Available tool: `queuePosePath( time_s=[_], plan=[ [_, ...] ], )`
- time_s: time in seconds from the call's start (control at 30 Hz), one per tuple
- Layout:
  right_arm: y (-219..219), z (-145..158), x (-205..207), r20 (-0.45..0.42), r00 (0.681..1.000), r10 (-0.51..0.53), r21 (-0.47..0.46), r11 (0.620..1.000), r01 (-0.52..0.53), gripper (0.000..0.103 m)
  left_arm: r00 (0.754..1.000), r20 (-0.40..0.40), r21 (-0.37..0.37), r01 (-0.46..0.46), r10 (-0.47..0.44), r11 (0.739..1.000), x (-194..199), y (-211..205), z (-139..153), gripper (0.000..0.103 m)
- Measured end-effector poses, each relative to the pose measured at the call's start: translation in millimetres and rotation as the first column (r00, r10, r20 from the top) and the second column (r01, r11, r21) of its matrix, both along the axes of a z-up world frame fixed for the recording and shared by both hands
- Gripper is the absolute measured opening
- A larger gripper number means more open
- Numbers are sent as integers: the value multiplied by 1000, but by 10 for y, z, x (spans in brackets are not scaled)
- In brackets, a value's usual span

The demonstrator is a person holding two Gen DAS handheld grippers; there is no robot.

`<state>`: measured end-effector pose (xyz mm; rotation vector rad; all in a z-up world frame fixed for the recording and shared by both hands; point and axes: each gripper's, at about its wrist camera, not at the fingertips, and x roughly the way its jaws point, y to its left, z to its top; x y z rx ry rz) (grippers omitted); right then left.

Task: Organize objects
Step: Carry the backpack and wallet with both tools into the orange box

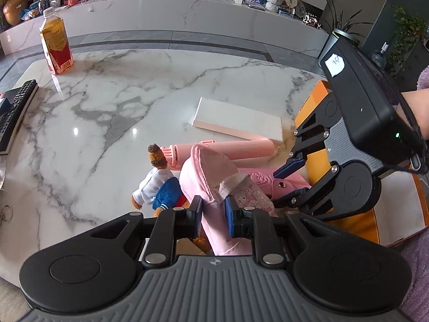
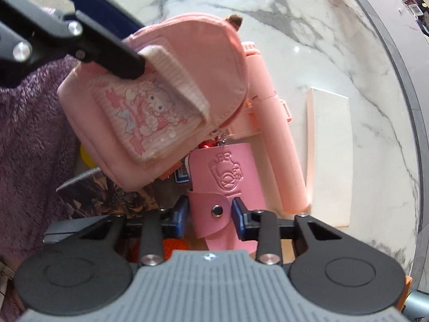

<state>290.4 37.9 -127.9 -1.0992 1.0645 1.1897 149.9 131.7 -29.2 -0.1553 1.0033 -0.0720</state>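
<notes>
Left tongs [image 1: 213, 216] I read as clamped on the pink pouch [image 1: 211, 179], gripping its fabric edge and holding it off the marble tabletop [image 1: 112, 102]. Right tongs [image 2: 210, 212] sit closed on a pink snap-button case [image 2: 225, 187]; their pads press its flap either side of the stud. No earlier view supports any further remark on them.

Writing: the pouch carries a cartoon character patch [image 2: 142, 123], no legible text. The case bears an embossed figure. A bottle [image 1: 55, 45] near the far left corner has a label I cannot read.

Surroundings: a pink cylinder [image 1: 236, 150] and white box [image 1: 238, 120] lie just beyond the pouch; a bear doll [image 1: 155, 182] lies beside it. A remote [image 1: 14, 112] rests at the left edge.
</notes>
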Motion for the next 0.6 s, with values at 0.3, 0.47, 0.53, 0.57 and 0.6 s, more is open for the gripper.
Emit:
queuePosePath(
  time_s=[0.3, 0.47, 0.53, 0.57, 0.6],
  plan=[
    [-253, 377, 292, -267, 923, -276, 112, 943, 314, 35, 1000, 10, 21, -10, 10, 1000, -45, -3, 62, 21],
    [-413, 561, 273, -289, 886, -364, 170, 891, 421, 35, 1000, 22, 19, -11, 10, 1000, -108, -14, 101, 21],
    [-502, 628, 303, -302, 867, -397, 206, 860, 466, 35, 999, 39, 20, -8, 7, 1000, -135, -53, 159, 21],
    [-540, 699, 294, -315, 855, -411, 226, 843, 488, 34, 999, 47, 21, -5, 4, 1000, -147, -72, 191, 21],
    [-559, 822, 290, -332, 841, -427, 249, 821, 515, 34, 998, 61, 21, -3, 1, 1000, -166, -101, 240, 21]
  ],
)
